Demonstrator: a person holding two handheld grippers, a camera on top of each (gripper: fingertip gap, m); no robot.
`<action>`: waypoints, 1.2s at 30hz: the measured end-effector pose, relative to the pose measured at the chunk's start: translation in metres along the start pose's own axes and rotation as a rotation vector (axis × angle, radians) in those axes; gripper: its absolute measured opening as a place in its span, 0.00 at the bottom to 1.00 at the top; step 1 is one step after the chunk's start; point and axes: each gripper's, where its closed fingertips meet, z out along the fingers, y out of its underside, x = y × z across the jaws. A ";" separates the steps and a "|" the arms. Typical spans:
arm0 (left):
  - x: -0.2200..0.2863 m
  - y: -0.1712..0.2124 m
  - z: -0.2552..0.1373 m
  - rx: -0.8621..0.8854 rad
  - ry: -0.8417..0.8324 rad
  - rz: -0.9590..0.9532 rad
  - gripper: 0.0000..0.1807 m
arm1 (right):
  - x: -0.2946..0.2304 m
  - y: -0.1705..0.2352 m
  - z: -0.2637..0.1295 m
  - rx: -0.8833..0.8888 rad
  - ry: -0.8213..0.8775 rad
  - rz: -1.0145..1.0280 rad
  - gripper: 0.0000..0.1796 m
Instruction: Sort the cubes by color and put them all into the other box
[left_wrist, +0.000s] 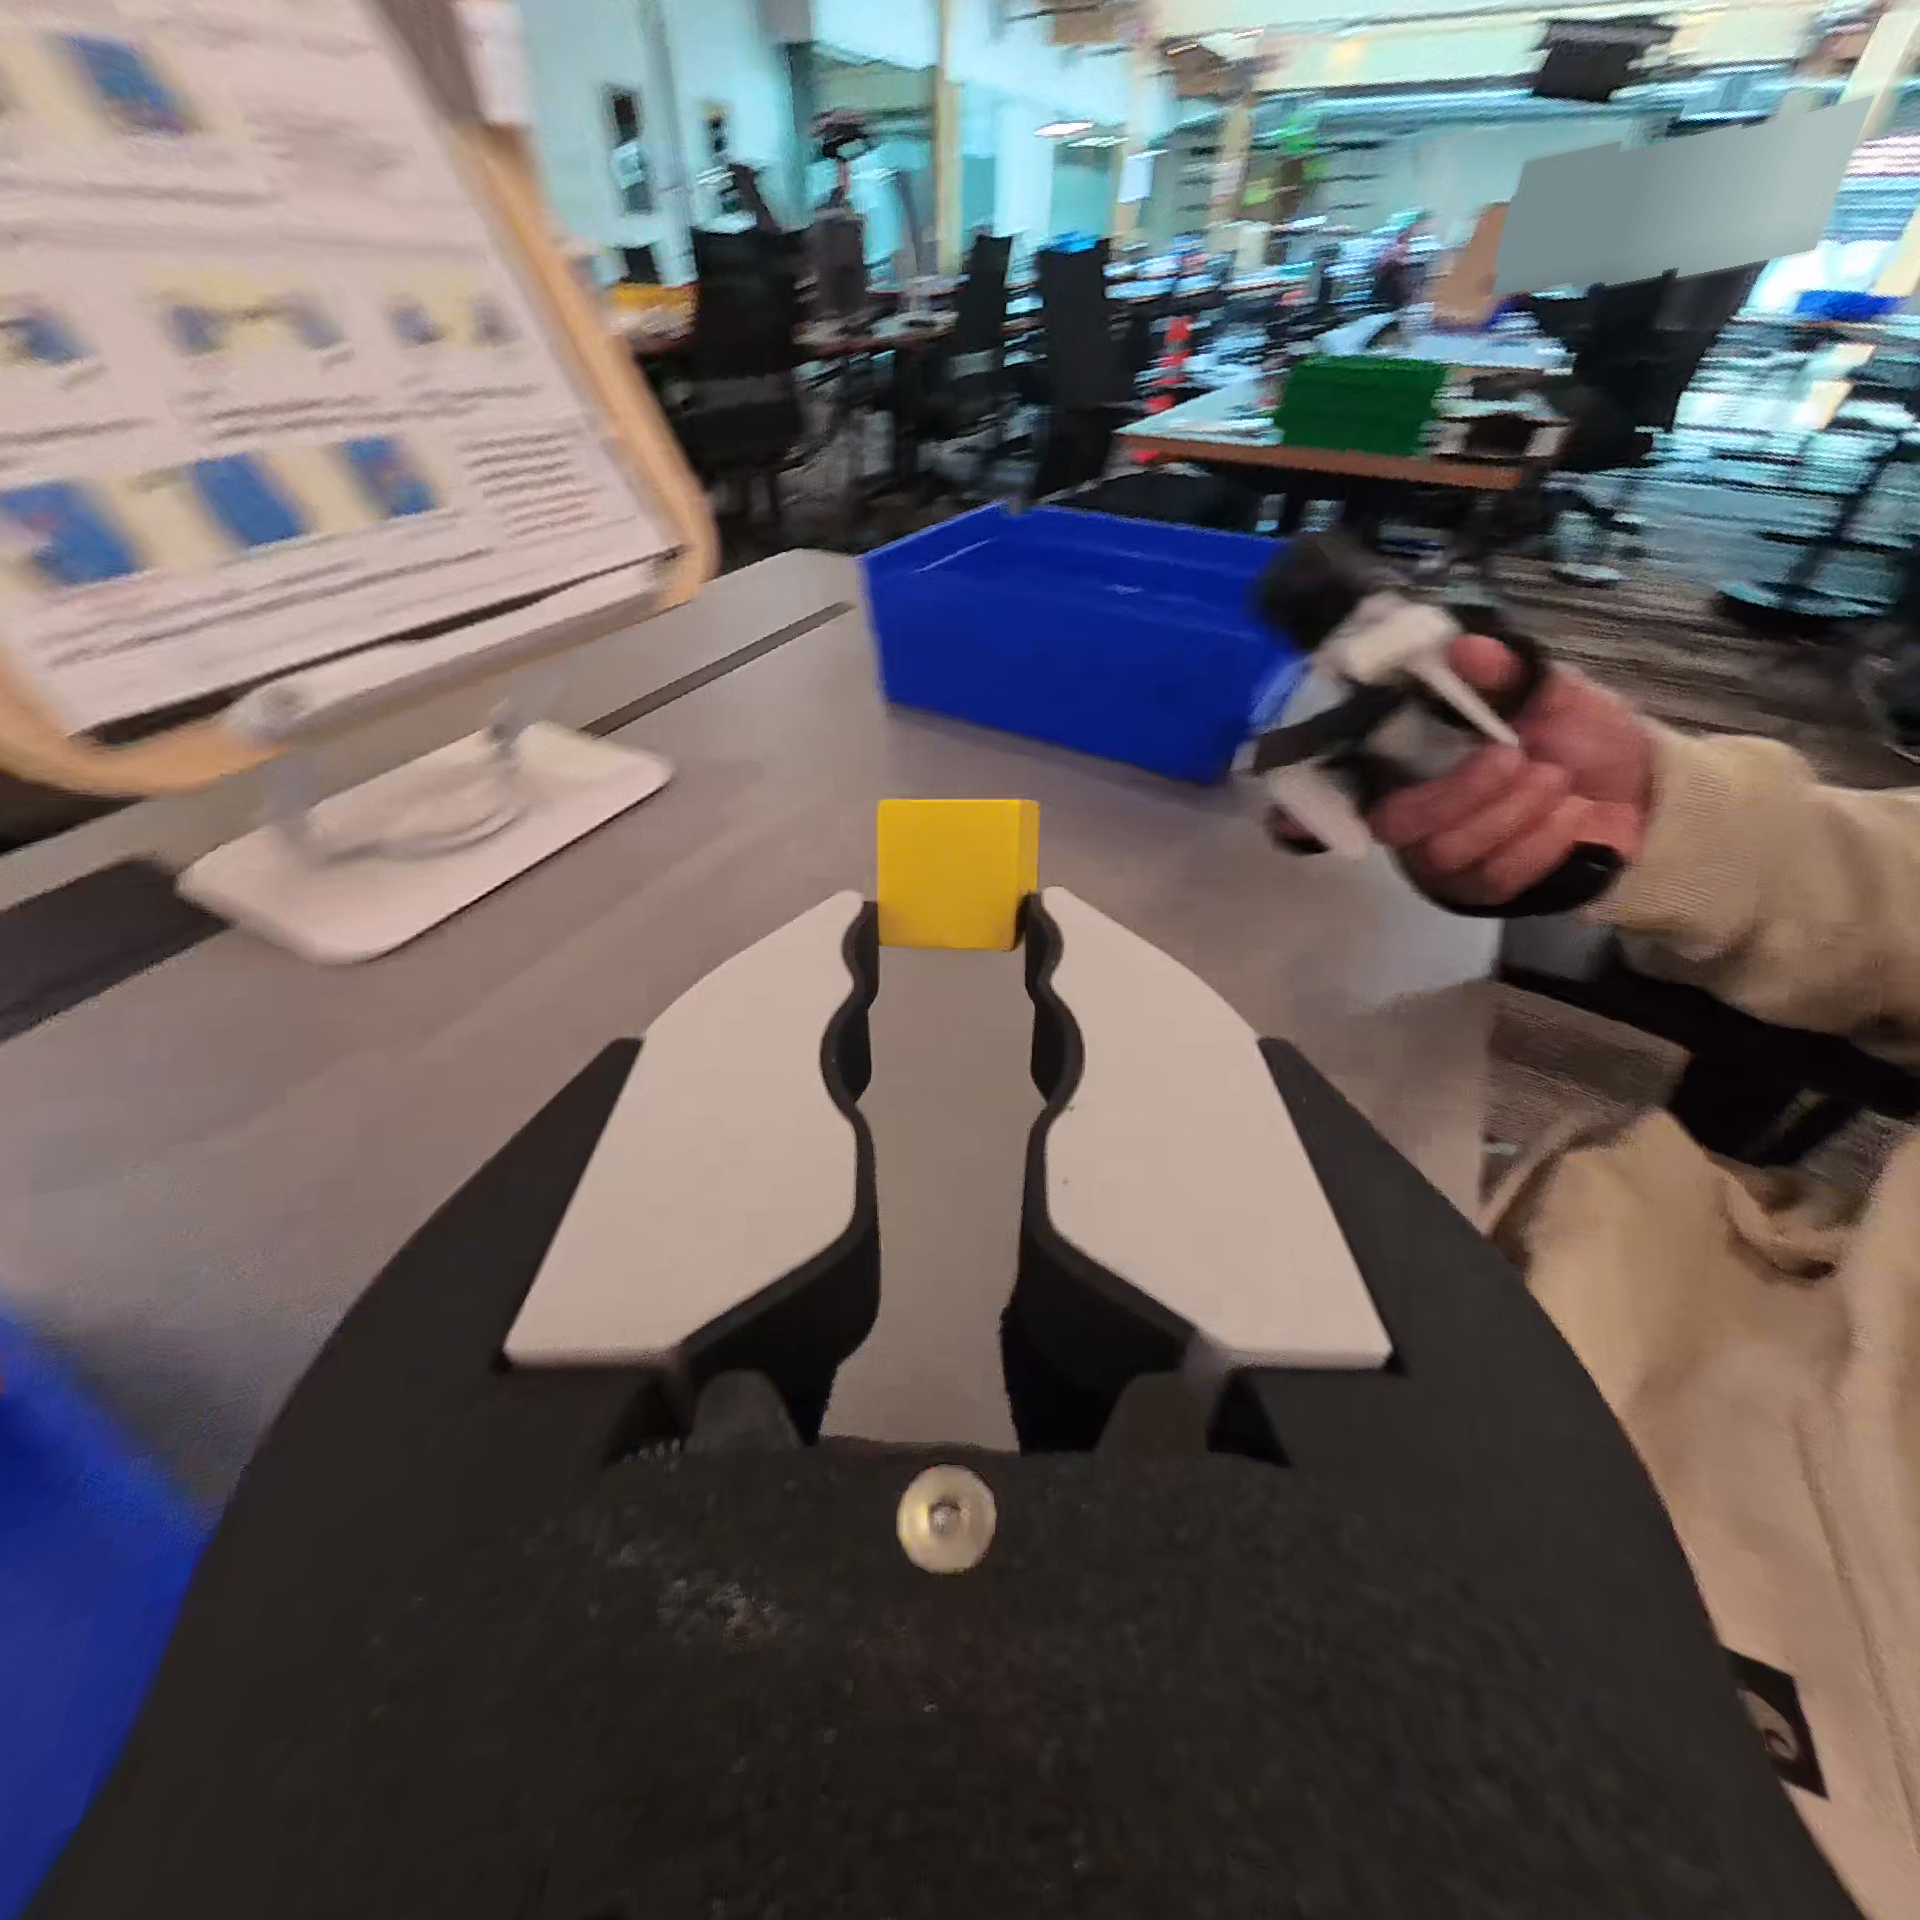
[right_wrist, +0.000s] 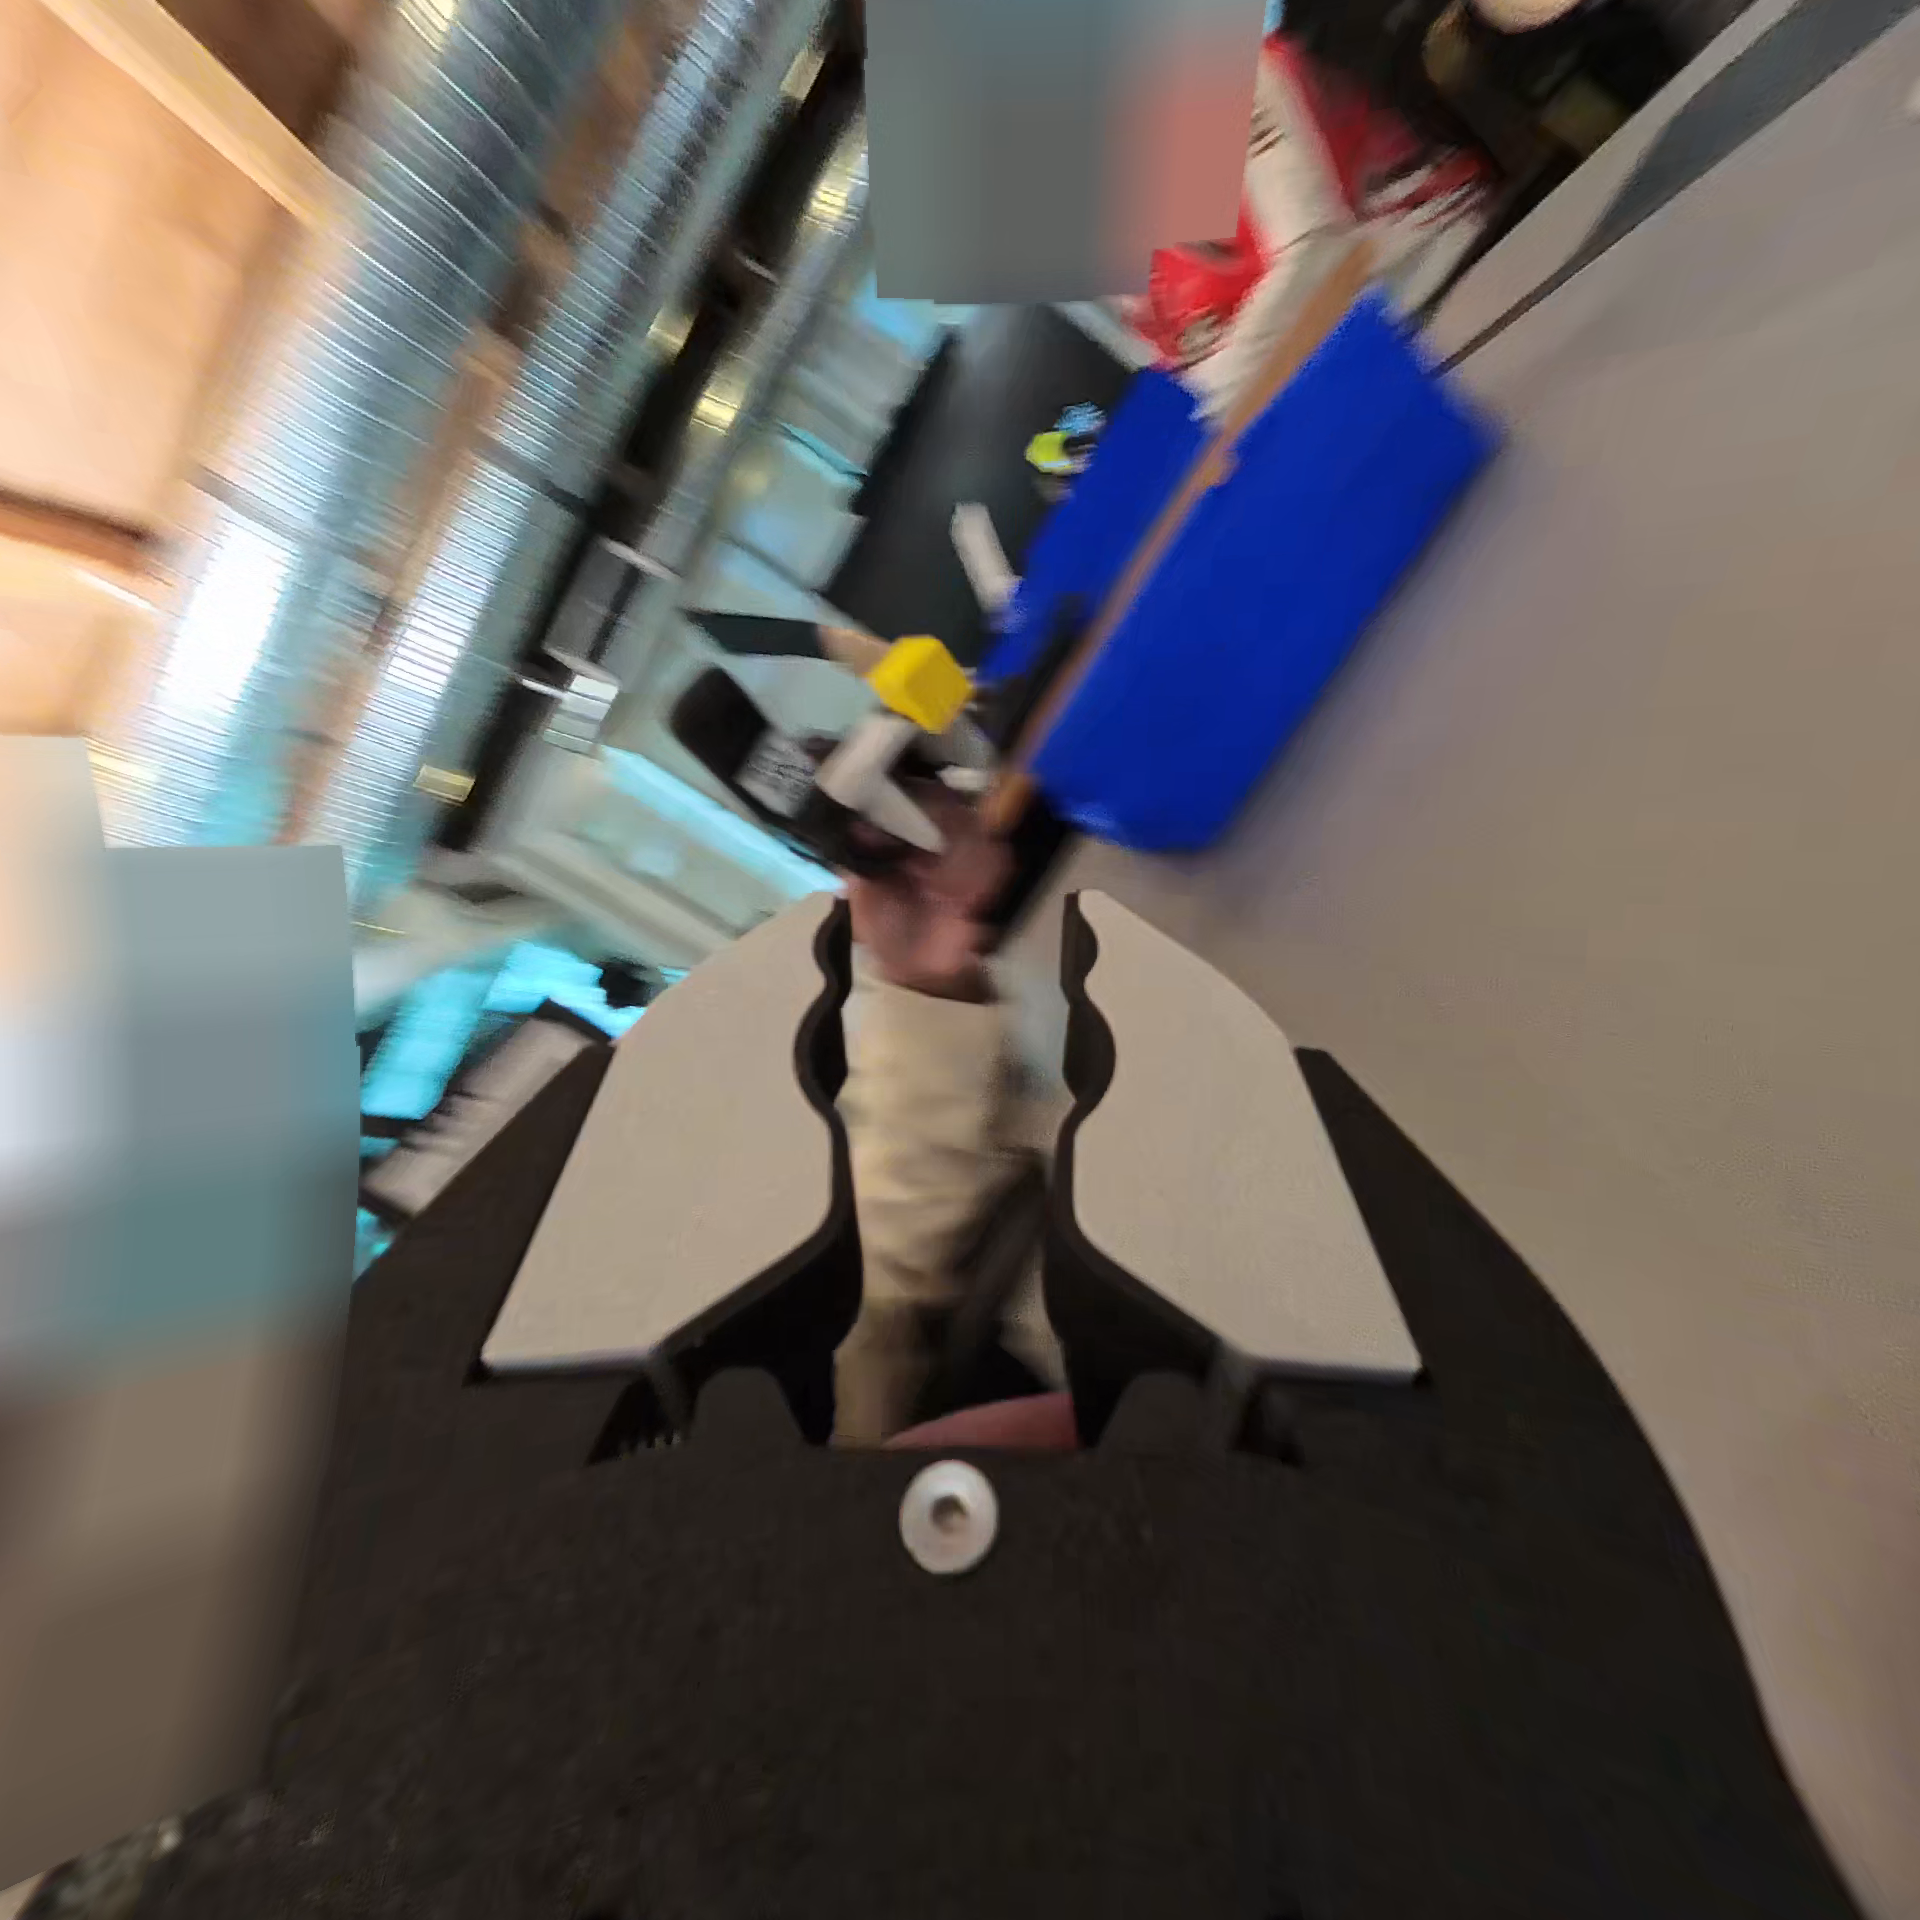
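My left gripper (left_wrist: 951, 912) is shut on a yellow cube (left_wrist: 956, 873) at its fingertips and holds it above the grey table (left_wrist: 727, 831). A blue box (left_wrist: 1070, 634) stands on the table beyond it, to the right; its inside is hidden. My right gripper (right_wrist: 956, 914) is open and empty, rolled sideways and raised off the table. It also shows in the left wrist view (left_wrist: 1340, 727), held in a hand next to the blue box. The right wrist view, blurred, shows the left gripper (right_wrist: 883, 748) with the yellow cube (right_wrist: 920, 681) before a blue box (right_wrist: 1247, 623).
A printed board in a wooden frame (left_wrist: 312, 343) on a white stand (left_wrist: 416, 831) is at the left of the table. A blurred blue box edge (left_wrist: 62, 1558) is at the lower left. The person's beige sleeve (left_wrist: 1766, 935) is at the right. Office desks and chairs lie beyond. About 20 centimeters separates my left fingertips from my right.
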 end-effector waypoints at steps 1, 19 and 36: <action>0.019 -0.003 0.012 0.018 0.060 0.026 0.15 | -0.010 -0.001 0.011 -0.007 -0.109 0.138 0.23; 0.103 0.035 0.082 -0.084 0.186 0.168 0.36 | -0.018 0.023 0.064 -0.177 -0.320 0.366 0.16; 0.085 0.097 0.048 -0.166 -0.159 -0.036 0.33 | -0.023 -0.007 -0.049 -0.017 0.153 -0.493 0.16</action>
